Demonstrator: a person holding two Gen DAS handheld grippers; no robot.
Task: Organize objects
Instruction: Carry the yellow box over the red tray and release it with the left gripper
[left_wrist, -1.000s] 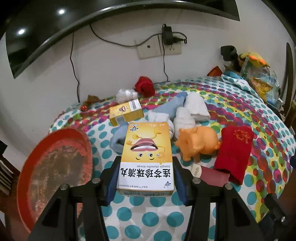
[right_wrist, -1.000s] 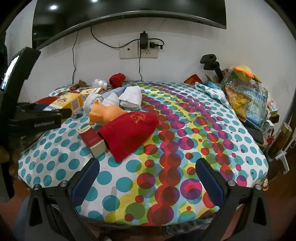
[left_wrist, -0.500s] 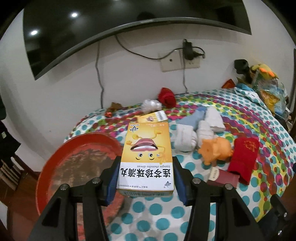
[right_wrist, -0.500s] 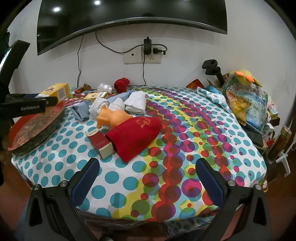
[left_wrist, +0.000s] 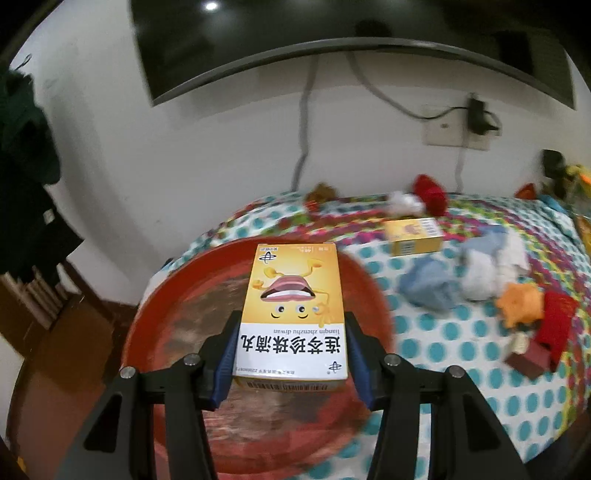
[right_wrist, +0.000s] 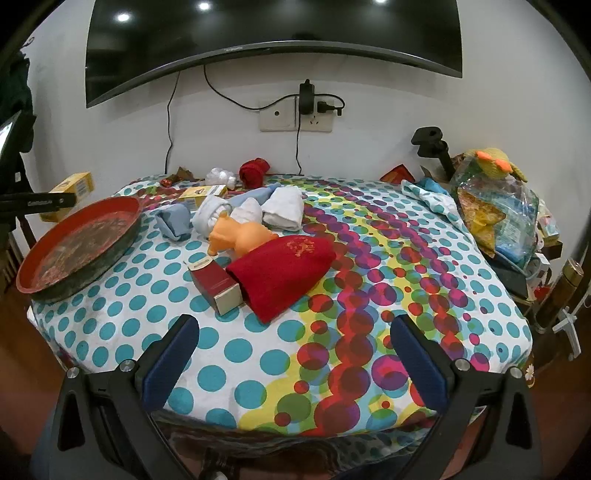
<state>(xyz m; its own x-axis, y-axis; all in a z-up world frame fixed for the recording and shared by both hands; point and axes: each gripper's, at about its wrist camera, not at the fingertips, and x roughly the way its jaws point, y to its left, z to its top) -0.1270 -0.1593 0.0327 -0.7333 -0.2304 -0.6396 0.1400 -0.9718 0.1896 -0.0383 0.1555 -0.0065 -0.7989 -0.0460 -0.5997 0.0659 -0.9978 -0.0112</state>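
Between the blue pads of my left hand-held gripper (left_wrist: 291, 354) sits the yellow medicine box (left_wrist: 293, 314), clamped on both long sides and held in the air above the red tray (left_wrist: 177, 317). Step in hand: carrying this box to the tray; it looks like the drop-off spot, though nothing lies in it yet. Next move, I judge: lower the box until it is flat on the tray floor, inside the rim, then open the jaws and back off without dragging it.

My right hand-held gripper (right_wrist: 295, 358) is spread wide with nothing in it, hovering over the near edge of the tabletop (right_wrist: 369, 332).

Left wrist view: shows the grip itself and the box print, but the table side is blurred. Right wrist view: sharp on everything that is left to sort. Second yellow box (right_wrist: 201, 194) near the wall, sock pile (right_wrist: 251, 210), orange toy pig (right_wrist: 240, 234), red cloth pouch (right_wrist: 284, 273) lying partly over the dark red carton (right_wrist: 216, 288). It also shows the tray overhanging the tabletop's left edge, and the held box from the side at far left, beyond the tray. How high the box sits over the tray floor I cannot tell from either view.
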